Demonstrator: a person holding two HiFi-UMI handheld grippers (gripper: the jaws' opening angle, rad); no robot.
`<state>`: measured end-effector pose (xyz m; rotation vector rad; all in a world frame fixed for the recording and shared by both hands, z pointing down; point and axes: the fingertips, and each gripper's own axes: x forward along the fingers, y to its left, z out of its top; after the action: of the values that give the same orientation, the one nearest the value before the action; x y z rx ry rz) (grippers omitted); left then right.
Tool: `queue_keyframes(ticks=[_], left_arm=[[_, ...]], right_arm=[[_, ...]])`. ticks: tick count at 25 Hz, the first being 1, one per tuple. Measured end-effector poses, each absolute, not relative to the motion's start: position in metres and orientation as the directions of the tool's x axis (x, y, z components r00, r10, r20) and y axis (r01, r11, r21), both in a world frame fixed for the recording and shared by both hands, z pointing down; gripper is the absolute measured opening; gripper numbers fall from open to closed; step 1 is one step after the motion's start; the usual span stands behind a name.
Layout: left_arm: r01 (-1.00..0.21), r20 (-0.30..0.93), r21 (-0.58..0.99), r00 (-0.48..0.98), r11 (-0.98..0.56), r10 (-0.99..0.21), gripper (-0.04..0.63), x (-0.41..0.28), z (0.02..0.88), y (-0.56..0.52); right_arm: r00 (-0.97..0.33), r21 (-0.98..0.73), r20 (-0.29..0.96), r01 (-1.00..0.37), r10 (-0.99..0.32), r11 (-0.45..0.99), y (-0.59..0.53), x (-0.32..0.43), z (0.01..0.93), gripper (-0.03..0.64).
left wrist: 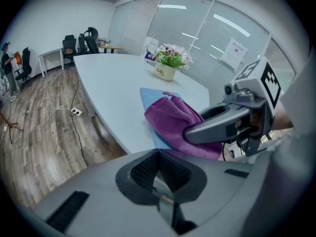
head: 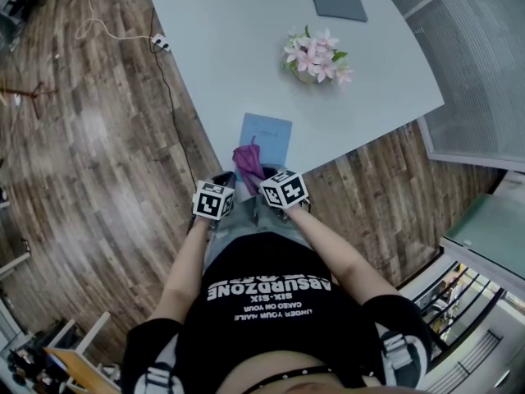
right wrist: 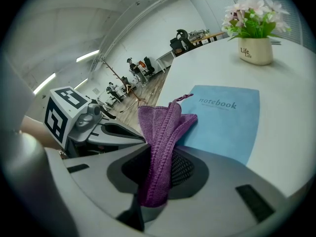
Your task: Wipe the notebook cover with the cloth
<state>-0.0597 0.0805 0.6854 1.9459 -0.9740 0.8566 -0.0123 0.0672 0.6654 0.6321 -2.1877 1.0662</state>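
Right claw (right wrist: 158, 177): clenched on the purple cloth (right wrist: 162, 132). The cloth stands as a folded, upright ridge between the two jaws and fans out forward of them.

Left claw (left wrist: 160, 179): jaws closed together, with nothing between them. It sits just beside the right claw, at the near edge of the worktop (head: 238, 56).

Notebook (head: 269, 136): light blue, lying flat on the pale grey worktop close to its near edge. The cover faces up, and the right gripper view shows the word "notebook" printed on it (right wrist: 229, 120).

Cloth position: in the head view the cloth (head: 246, 161) overlaps the near left part of the notebook. The left gripper view shows it bunched over the blue cover (left wrist: 148, 95). It appears to rest on the cover, but contact cannot be confirmed from these angles.

Other items on the worktop:
- A pot of pink flowers (head: 316, 58), well beyond the notebook.
- A dark grey flat item (head: 338, 4) near the far edge.
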Motion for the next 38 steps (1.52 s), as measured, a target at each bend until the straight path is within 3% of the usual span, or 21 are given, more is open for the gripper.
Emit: queue_keyframes(ticks=[24, 38], left_arm=[[-0.841, 0.822, 0.336, 0.482, -0.424, -0.303, 0.015, -0.059, 0.686, 0.082], [-0.832, 0.815, 0.351, 0.497, -0.429, -0.298, 0.015, -0.060, 0.687, 0.082]], right_arm=[[-0.608, -0.465, 0.746, -0.767, -0.270, 0.442, 0.063, 0.087, 0.666, 0.094], [-0.543, -0.386, 0.788, -0.802, -0.289, 0.455, 0.061, 0.089, 0.669, 0.094]])
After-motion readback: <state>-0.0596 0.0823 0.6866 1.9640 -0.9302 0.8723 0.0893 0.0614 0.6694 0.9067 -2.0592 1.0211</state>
